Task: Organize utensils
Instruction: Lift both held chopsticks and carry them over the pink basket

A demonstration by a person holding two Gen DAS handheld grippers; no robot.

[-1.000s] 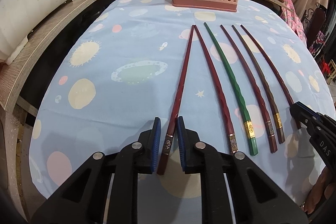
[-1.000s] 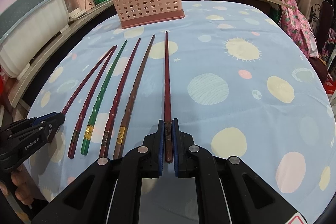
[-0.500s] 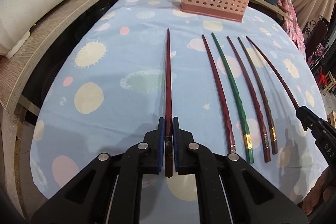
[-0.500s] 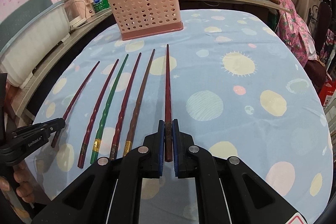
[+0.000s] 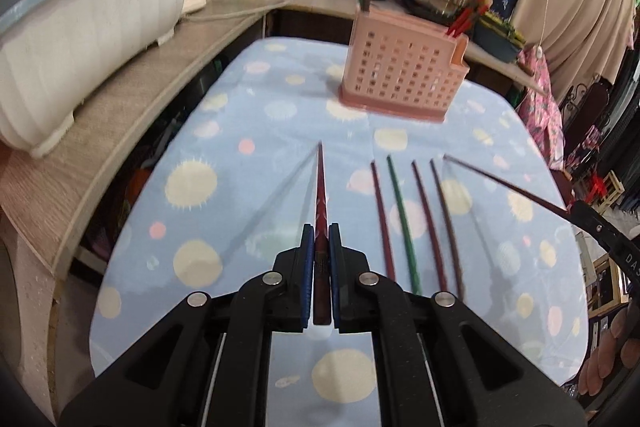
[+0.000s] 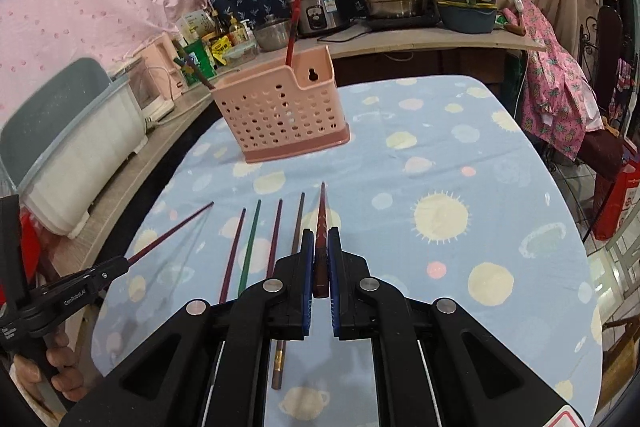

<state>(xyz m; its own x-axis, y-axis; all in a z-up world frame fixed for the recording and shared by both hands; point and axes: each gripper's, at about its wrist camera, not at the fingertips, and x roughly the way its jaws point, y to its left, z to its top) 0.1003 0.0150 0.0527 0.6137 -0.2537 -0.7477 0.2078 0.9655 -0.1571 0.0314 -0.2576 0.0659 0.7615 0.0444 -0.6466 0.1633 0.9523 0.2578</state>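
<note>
- My left gripper clenches one dark red wooden chopstick — right gripper clamps another, both above the tablecloth.
- Risk: thin sticks pivoting, missing the pink perforated plastic basket.

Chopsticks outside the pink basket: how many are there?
6: four lie side by side on the tablecloth, one is in the left gripper, one in the right gripper.
</note>
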